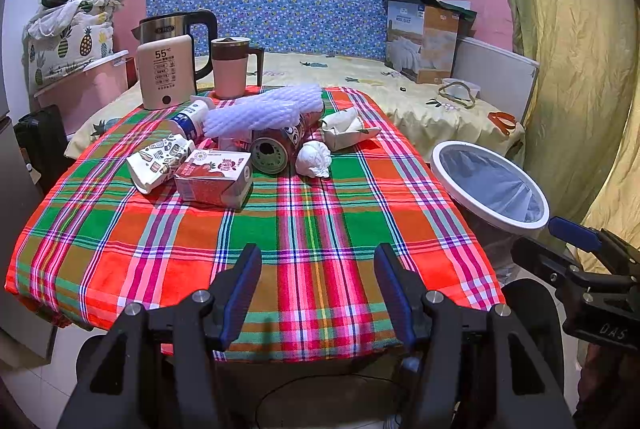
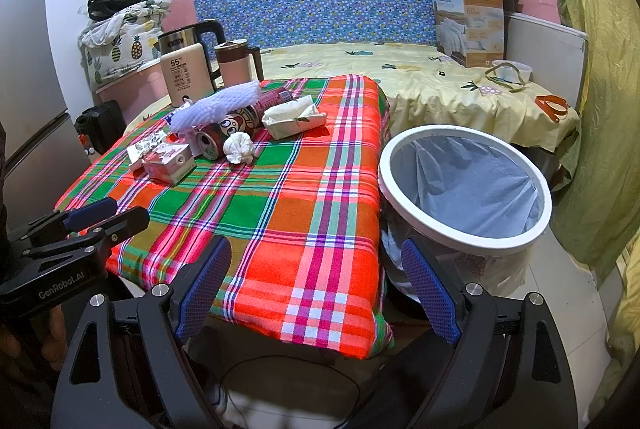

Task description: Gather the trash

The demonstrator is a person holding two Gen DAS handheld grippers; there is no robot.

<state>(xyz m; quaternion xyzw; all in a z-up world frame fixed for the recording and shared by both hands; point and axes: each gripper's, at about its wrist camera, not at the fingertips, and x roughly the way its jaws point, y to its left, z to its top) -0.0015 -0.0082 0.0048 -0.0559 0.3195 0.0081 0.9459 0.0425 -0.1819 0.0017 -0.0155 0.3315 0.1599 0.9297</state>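
Note:
Trash lies in a heap at the far side of the plaid-clothed table [image 1: 304, 229]: a red juice carton [image 1: 214, 177], a crumpled patterned paper cup [image 1: 160, 161], a can [image 1: 272, 153] on its side, a crumpled white tissue [image 1: 314, 159], white foam netting [image 1: 264, 109], a small bottle [image 1: 192, 119] and a folded paper wrapper [image 1: 346, 127]. A white-rimmed trash bin [image 2: 466, 185] with a blue liner stands right of the table. My left gripper [image 1: 318, 257] is open and empty over the table's near edge. My right gripper [image 2: 316, 255] is open and empty over the near right corner.
A white 55° appliance [image 1: 164, 73], a steel kettle [image 1: 180, 25] and a pink mug [image 1: 232, 67] stand at the table's back. A bed [image 2: 420, 85] with a cardboard box [image 2: 468, 21] lies behind. A curtain [image 2: 592, 69] hangs at the right, a fridge [image 2: 28, 69] at the left.

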